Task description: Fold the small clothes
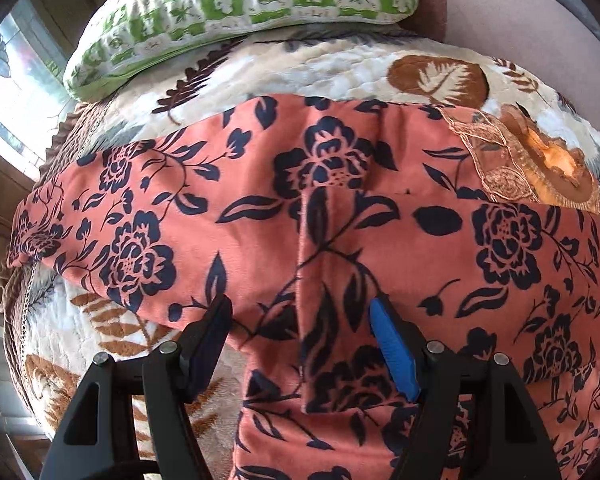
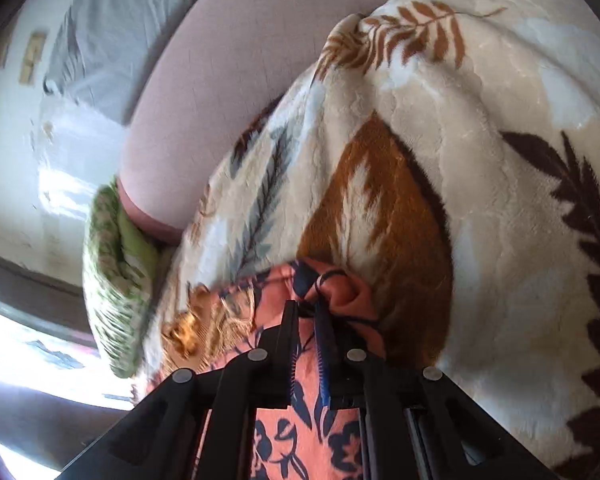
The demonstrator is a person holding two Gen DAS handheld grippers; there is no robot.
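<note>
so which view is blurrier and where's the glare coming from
Right wrist view is blurrier: the green pillow and blanket smear with motion, and sunlight blows out the lower left. Left wrist view is sharp on the floral garment, with window glare at its left edge.

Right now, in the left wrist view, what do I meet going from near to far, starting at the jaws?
Left gripper, open → salmon floral garment → cream leaf-print blanket → green-and-white pillow.
</note>
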